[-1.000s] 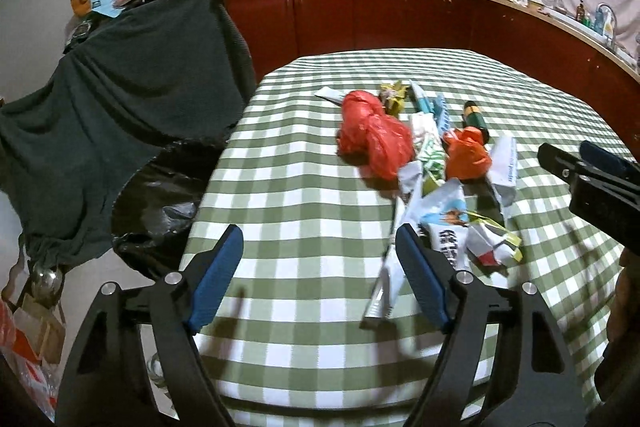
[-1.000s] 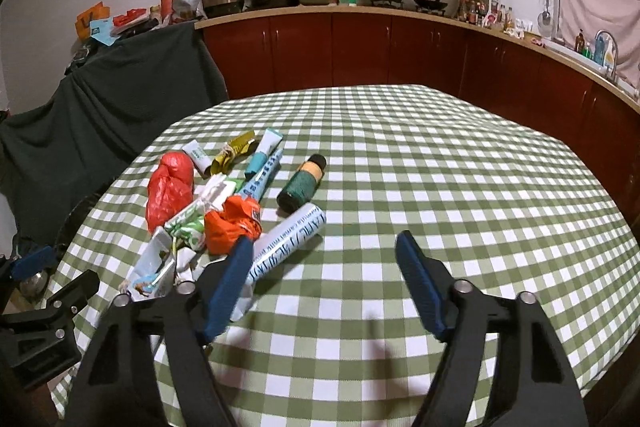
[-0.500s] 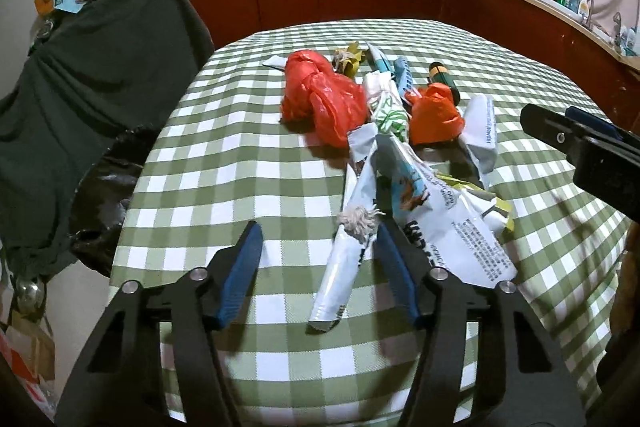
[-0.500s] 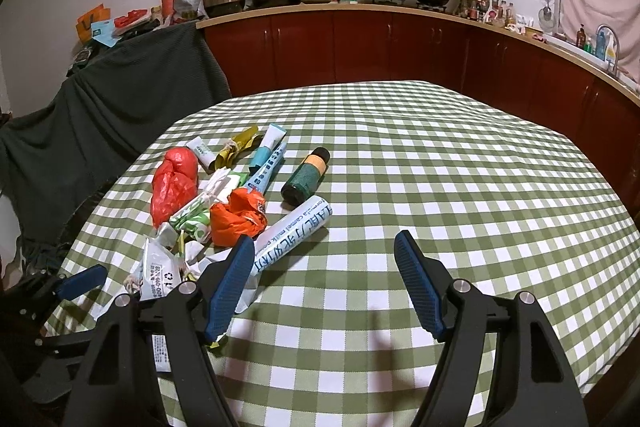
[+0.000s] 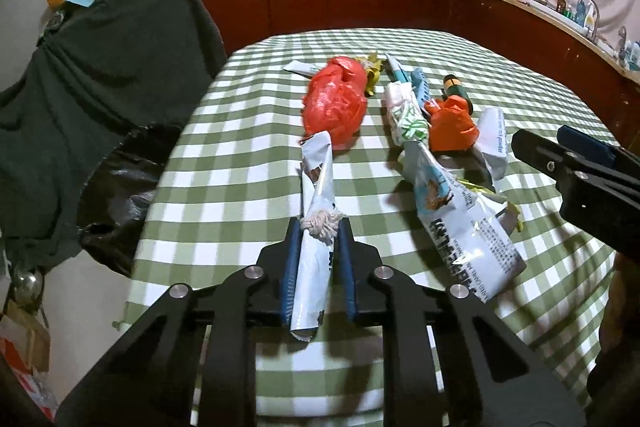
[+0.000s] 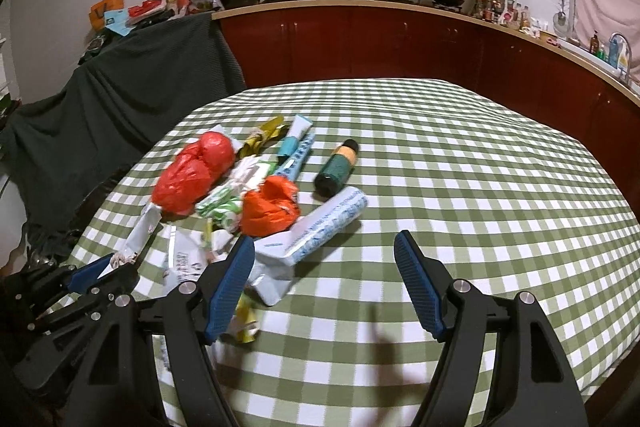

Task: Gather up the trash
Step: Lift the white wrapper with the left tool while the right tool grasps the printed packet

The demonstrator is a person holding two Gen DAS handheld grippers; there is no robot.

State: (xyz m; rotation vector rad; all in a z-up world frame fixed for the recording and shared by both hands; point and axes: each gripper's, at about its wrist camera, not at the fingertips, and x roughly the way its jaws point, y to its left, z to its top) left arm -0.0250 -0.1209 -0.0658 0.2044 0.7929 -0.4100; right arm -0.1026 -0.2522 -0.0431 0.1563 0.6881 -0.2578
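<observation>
My left gripper [image 5: 318, 231] is shut on a long white wrapper [image 5: 316, 195] with a knotted bit of string, near the table's left front edge; it also shows in the right wrist view [image 6: 136, 235]. A trash pile lies on the green checked tablecloth [image 6: 460, 167]: a red plastic bag [image 5: 336, 101], an orange bag [image 6: 270, 207], a white-and-blue packet [image 5: 468, 227], a rolled white wrapper [image 6: 324, 227], a dark green bottle [image 6: 336, 169]. My right gripper [image 6: 324, 251] is open and empty above the cloth, its left finger beside the rolled wrapper.
A black trash bag [image 5: 120, 179] hangs open off the table's left edge, under a dark green cloth [image 5: 100, 59] draped over furniture. Red cabinets [image 6: 400, 43] with pots line the back wall.
My left gripper moved forward and closed on the long white wrapper, which now lies apart from the pile. The right gripper stayed open and shifted slightly toward the pile.
</observation>
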